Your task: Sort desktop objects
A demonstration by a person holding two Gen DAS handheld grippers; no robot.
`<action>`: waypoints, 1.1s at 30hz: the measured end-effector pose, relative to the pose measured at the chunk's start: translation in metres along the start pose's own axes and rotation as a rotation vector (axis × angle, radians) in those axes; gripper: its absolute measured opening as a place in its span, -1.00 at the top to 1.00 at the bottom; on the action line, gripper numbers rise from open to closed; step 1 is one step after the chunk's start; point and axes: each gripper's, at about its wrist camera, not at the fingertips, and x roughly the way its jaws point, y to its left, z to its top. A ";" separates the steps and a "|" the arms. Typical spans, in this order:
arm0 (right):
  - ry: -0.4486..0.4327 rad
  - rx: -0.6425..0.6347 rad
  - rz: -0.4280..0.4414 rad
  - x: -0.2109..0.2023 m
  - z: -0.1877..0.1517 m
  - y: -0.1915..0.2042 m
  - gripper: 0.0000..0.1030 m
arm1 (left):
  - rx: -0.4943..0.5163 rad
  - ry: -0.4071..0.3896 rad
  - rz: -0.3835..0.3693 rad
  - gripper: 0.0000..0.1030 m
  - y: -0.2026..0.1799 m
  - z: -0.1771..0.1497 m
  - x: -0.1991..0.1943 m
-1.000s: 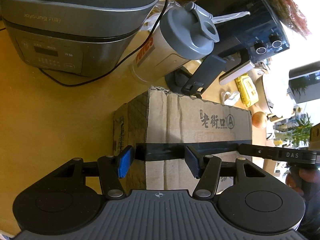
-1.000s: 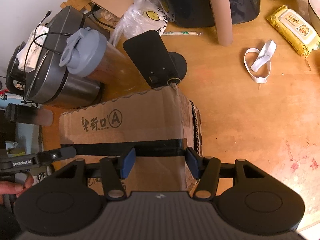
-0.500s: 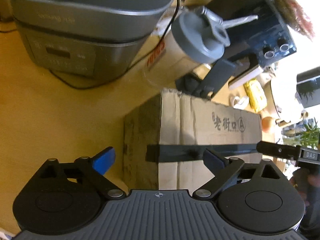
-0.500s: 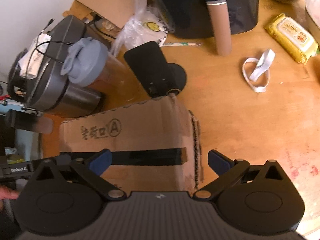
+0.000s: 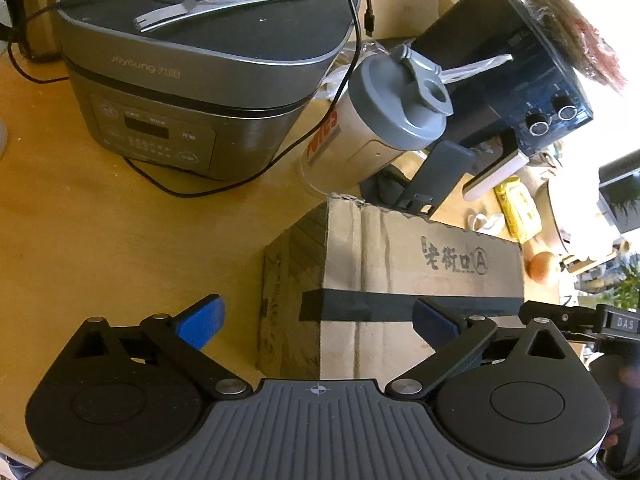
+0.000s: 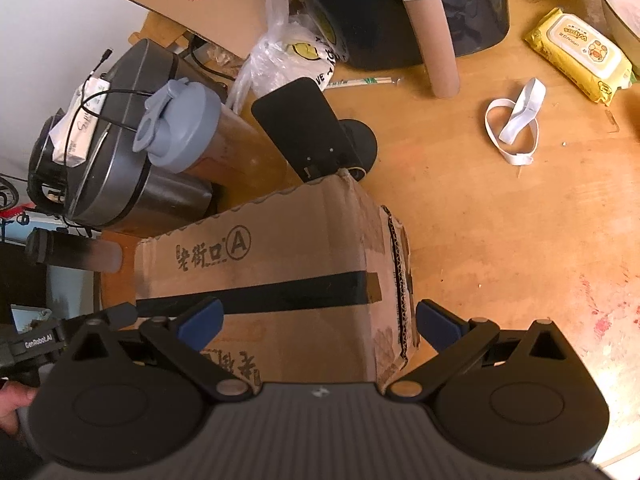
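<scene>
A brown cardboard box [image 5: 404, 256] with a black tape strip stands on the wooden table; it also shows in the right wrist view [image 6: 280, 256]. My left gripper [image 5: 316, 318] is open over the box's left end, its fingers apart and clear of it. My right gripper [image 6: 318, 318] is open over the box's right end, holding nothing. Each gripper's tip shows at the edge of the other's view.
Behind the box stand a grey rice cooker [image 5: 192, 80], a shaker bottle with a grey lid [image 5: 376, 120], a black phone stand [image 6: 308, 132] and a dark air fryer [image 6: 400, 4]. A white strap [image 6: 516, 124] and a yellow wipes pack [image 6: 580, 52] lie to the right.
Both grippers have opened wide from a narrow gap over the box's tape strip and have drawn back a little. The box has stayed in place.
</scene>
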 end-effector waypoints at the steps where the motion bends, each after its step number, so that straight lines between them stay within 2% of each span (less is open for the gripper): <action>1: -0.003 -0.002 -0.001 -0.002 -0.001 0.000 -1.00 | 0.000 -0.002 0.000 -1.00 -0.001 -0.001 -0.001; 8: -0.007 -0.013 0.005 -0.009 -0.009 0.001 -1.00 | 0.026 -0.021 0.005 -1.00 -0.011 -0.010 -0.009; 25: 0.033 -0.049 -0.028 -0.019 -0.006 0.013 -1.00 | 0.018 0.100 0.024 -1.00 -0.015 -0.003 -0.022; 33: 0.038 -0.062 -0.026 -0.034 -0.018 0.016 -1.00 | 0.043 0.121 0.017 -1.00 -0.025 -0.020 -0.033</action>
